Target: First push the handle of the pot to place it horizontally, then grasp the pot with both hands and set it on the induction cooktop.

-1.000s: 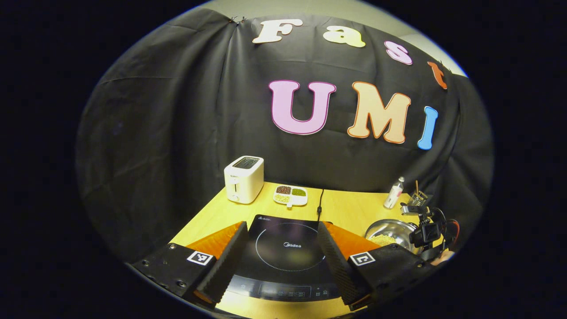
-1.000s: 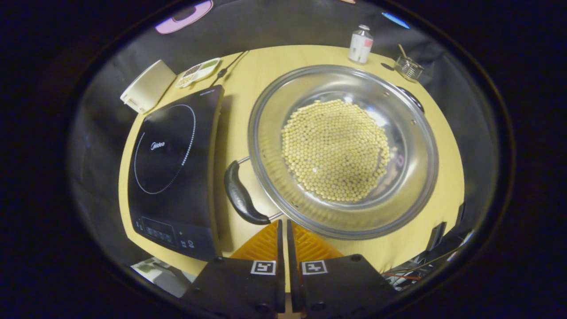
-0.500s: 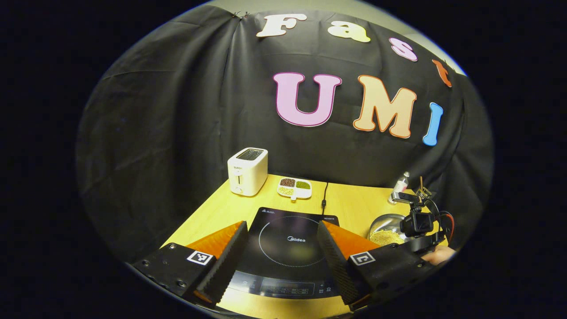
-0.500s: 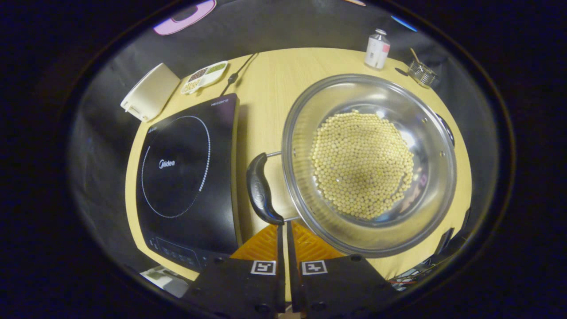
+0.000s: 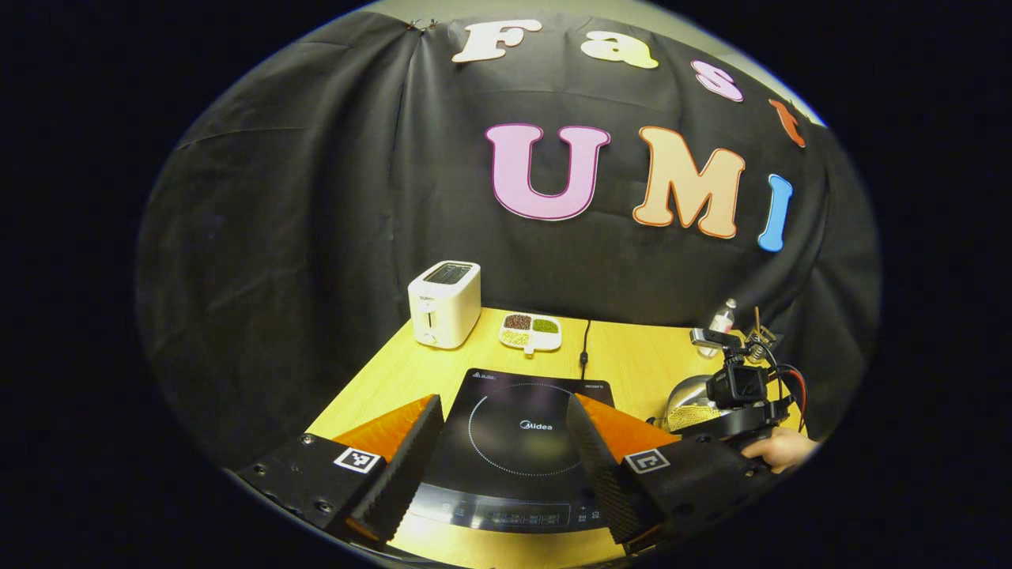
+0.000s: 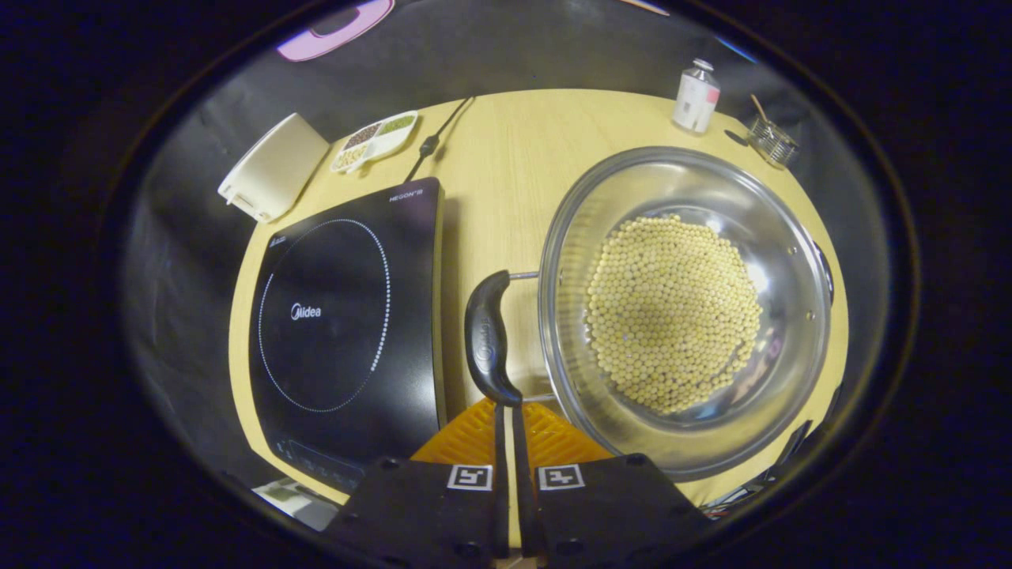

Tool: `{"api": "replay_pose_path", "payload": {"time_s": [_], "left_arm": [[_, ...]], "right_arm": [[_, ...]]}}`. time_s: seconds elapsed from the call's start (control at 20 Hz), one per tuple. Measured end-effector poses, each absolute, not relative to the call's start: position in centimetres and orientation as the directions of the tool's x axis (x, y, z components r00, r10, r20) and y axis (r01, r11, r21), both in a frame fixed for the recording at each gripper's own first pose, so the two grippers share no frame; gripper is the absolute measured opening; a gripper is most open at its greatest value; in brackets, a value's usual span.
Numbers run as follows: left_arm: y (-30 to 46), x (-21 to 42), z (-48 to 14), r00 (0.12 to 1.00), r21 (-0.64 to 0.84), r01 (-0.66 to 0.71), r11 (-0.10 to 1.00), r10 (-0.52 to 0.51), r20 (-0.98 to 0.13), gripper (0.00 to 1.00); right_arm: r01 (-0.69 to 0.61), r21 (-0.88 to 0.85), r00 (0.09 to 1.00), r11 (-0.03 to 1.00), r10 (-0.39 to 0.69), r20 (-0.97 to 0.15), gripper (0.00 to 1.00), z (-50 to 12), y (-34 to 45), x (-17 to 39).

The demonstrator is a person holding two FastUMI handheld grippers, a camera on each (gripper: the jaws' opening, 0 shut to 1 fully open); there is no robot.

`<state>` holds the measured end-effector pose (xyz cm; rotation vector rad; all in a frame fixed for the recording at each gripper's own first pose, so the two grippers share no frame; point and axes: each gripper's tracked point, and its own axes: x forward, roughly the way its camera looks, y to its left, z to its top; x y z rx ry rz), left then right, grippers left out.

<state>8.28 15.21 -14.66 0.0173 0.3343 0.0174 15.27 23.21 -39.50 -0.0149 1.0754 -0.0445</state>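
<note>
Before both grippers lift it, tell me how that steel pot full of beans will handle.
The steel pot looks rigid and probably hefty, since pale beans cover its bottom. Those loose beans will likely slide to one side if it tilts, so keep it level. The smooth black side handle may slip, and a push there would probably spin the pot rather than tip it.

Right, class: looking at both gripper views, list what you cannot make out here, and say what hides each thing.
- The pot, left gripper view: mostly hidden behind the right gripper and the hand.
- The pot's far handle, right gripper view: a sliver past the rim.
- Whether the right gripper touches the near handle: unclear; the tips sit right at its end.
- The cooktop's control panel: too dark to tell.
</note>
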Motion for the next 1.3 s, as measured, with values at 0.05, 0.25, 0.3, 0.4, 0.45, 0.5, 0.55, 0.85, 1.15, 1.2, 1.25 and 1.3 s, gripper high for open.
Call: {"api": "replay_pose_path", "payload": {"time_s": [0.05,0.25,0.3,0.4,0.45,0.5,0.55,0.85,1.15,1.2,1.25,1.3], "left_arm": [[15.2,8.3,-14.7,0.943,0.024,-0.012,1.0,0.02,-0.332,0.96],[14.7,8.2,-14.8,0.94,0.033,0.01,0.999,0.002,-0.34,0.96],[14.5,8.2,-14.9,0.938,0.034,0.016,0.999,-0.004,-0.346,0.96],[14.2,8.1,-15.4,0.932,0.035,0.031,0.999,-0.016,-0.363,0.93],[14.0,8.0,-15.6,0.929,0.035,0.039,0.999,-0.023,-0.369,0.96],[13.7,8.0,-15.6,0.927,0.035,0.048,0.998,-0.032,-0.373,0.93],[13.5,7.8,-15.8,0.926,0.033,0.058,0.998,-0.042,-0.376,0.96],[10.6,7.8,-16.4,0.91,0.004,0.134,0.991,-0.121,-0.396,0.96],[6.5,7.8,-18.1,0.871,-0.005,0.211,0.978,-0.19,-0.453,0.96],[5.7,7.8,-18.5,0.864,-0.012,0.218,0.976,-0.199,-0.463,0.96],[4.7,7.9,-18.7,0.856,-0.02,0.227,0.974,-0.21,-0.472,0.97],[3.6,8.0,-19.0,0.849,-0.025,0.233,0.972,-0.216,-0.483,0.97]], "right_arm": [[0.028,-0.034,0.475,0.999,-0.043,-0.879,0.07,-39.4,23.1,15.2],[0.006,-0.018,0.498,1.0,-0.018,-0.867,0.1,-37.8,23.7,14.6],[0.001,-0.012,0.506,1.0,-0.01,-0.863,0.1,-37.5,23.7,14.1],[-0.002,0.008,0.515,1.0,0.008,-0.857,0.0,-36.4,23.5,13.1],[-0.004,0.018,0.518,1.0,0.018,-0.855,0.09,-35.9,23.4,12.8],[-0.006,0.019,0.523,1.0,0.02,-0.852,0.0,-35.3,22.8,12.1],[-0.006,0.033,0.525,0.999,0.031,-0.851,0.0,-34.9,22.5,11.1],[0.082,0.12,0.562,0.989,0.054,-0.826,0.21,-32.5,19.1,7.2],[0.139,0.15,0.589,0.979,0.041,-0.807,0.87,-30.1,12.9,6.2],[0.146,0.143,0.587,0.979,0.03,-0.809,0.92,-30.0,11.7,6.2],[0.152,0.137,0.582,0.979,0.024,-0.813,1.0,-29.8,10.6,6.2],[0.152,0.139,0.573,0.979,0.028,-0.819,1.0,-29.5,9.7,6.4]]}}
